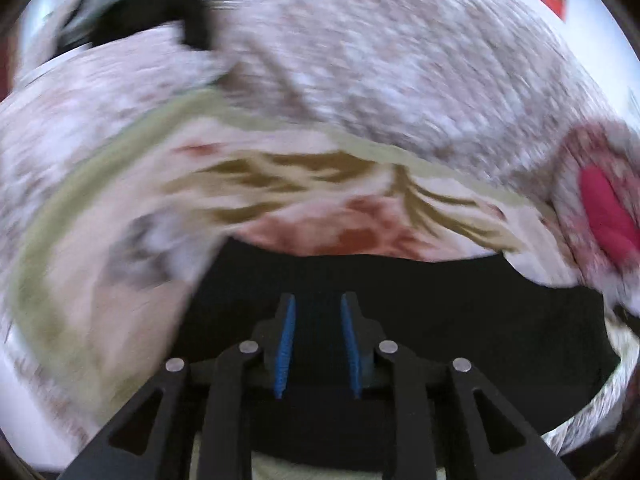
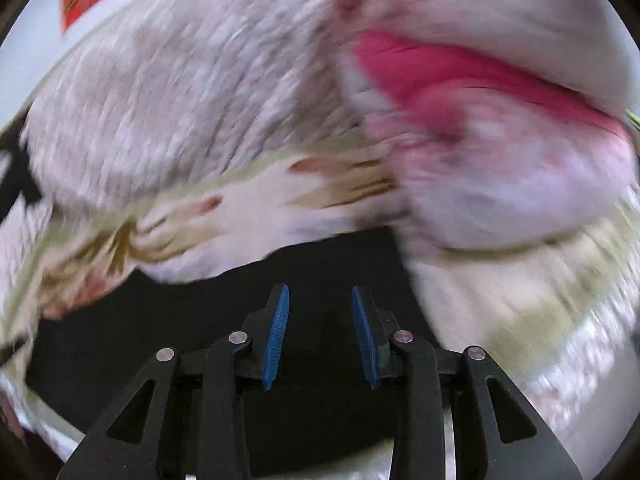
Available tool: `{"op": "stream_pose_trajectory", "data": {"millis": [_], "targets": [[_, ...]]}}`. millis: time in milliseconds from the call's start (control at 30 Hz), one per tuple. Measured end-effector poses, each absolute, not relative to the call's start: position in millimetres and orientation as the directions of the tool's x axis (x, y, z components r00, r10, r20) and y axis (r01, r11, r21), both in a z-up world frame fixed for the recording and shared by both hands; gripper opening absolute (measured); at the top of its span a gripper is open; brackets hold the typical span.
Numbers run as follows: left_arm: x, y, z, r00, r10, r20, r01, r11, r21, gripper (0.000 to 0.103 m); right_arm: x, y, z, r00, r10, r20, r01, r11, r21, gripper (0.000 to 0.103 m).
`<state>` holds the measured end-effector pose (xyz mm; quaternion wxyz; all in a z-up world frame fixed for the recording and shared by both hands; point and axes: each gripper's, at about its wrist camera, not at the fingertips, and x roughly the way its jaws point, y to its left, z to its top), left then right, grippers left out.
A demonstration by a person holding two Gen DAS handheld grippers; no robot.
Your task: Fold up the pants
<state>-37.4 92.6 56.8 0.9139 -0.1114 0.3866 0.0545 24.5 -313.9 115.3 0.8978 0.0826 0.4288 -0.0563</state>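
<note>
From the left wrist, the left gripper (image 1: 318,300) hangs over the black pants (image 1: 440,312), its ribbed blue pads (image 1: 286,344) a narrow way apart with nothing pinched, likely so the cloth can settle flat. The pants lie dark and matte on a floral bedspread (image 1: 120,220) edged in pale green.

From the right wrist, the right gripper (image 2: 320,292) is parted somewhat wider, also empty, above the same black cloth (image 2: 200,300). A shaggy grey-white blanket (image 2: 180,100) is heaped beyond, beside something with a pink fold (image 2: 460,76), too blurred to name.
</note>
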Motion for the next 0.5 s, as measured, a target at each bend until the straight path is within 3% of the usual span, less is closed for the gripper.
{"op": "stream_pose_trajectory", "data": {"millis": [200, 267, 500], "targets": [[17.1, 80.3, 19.0, 0.647, 0.014, -0.763, -0.146, 0.984, -0.105, 0.026, 66.6, -317.0, 79.9, 0.573, -0.078, -0.816, 0.190, 0.981, 0.039, 0.033], [21.1, 87.4, 4.2, 0.625, 0.024, -0.780, -0.180, 0.977, -0.114, 0.026, 68.8, -327.2, 61.7, 0.532, -0.065, -0.844, 0.219, 0.974, 0.062, 0.027], [14.2, 91.9, 8.2, 0.640, 0.043, -0.767, -0.203, 0.972, -0.115, 0.027, 60.5, -308.8, 73.7, 0.572, -0.132, -0.809, 0.201, 0.980, -0.018, 0.029]]}}
